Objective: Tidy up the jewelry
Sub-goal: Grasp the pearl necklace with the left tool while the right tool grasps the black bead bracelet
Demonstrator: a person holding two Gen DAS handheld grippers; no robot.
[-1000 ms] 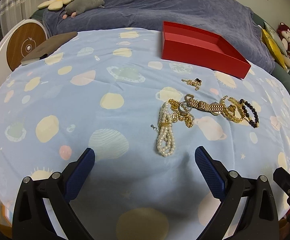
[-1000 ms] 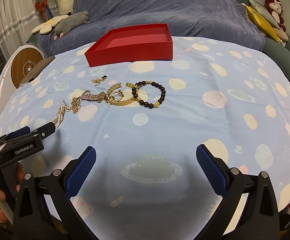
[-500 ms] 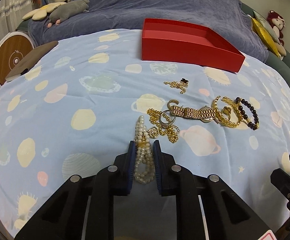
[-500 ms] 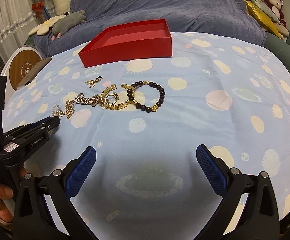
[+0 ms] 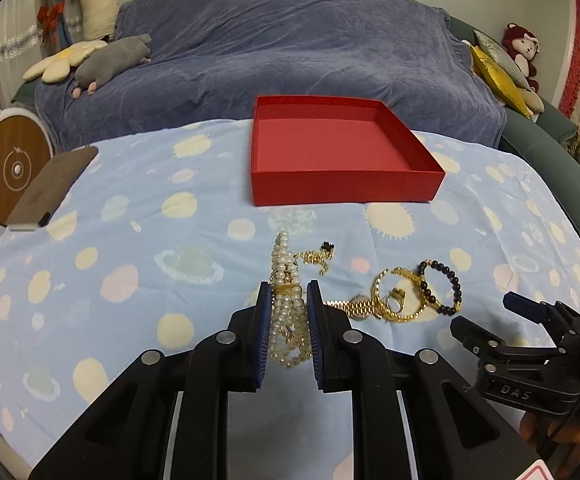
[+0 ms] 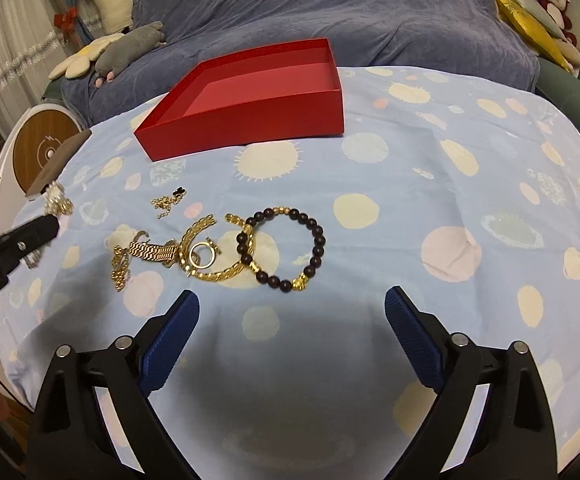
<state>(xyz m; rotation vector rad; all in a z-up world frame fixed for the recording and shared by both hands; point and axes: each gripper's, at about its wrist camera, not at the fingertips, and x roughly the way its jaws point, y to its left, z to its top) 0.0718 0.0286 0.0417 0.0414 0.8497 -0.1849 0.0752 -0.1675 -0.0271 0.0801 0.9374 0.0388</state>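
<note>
Here, two wrist views of a table draped in a pale blue cloth (image 5: pixel 137 240) printed with planets and suns are given, with a sofa under a dark blue throw (image 5: pixel 290 40) seen at the far side. The left gripper (image 5: pixel 287 312) is clenched on a coiled pearl strand (image 5: pixel 287 304), which is pinched between its blue pads and appears to be carried clear of the cloth, its free loops hanging out past the fingertips. The right gripper (image 6: pixel 292 312) is seen with its jaws wide but closing, and nothing is between them; it is held near the dark beaded bracelet (image 6: pixel 285 246), which lies just beyond the fingertips on the cloth. To the left of that bracelet, a gold leaf-pattern bangle (image 6: pixel 213 252), a gold watch-style band (image 6: pixel 151 252) and a small gold chain with a black charm (image 6: pixel 169 200) are spread on the cloth. At the far side an open red tray (image 6: pixel 249 124) is set, and it is seen to be empty. The task is judged to be barely begun: only the pearls have been picked up, nothing has been put in the tray, and every other piece is left to be gathered.
</note>
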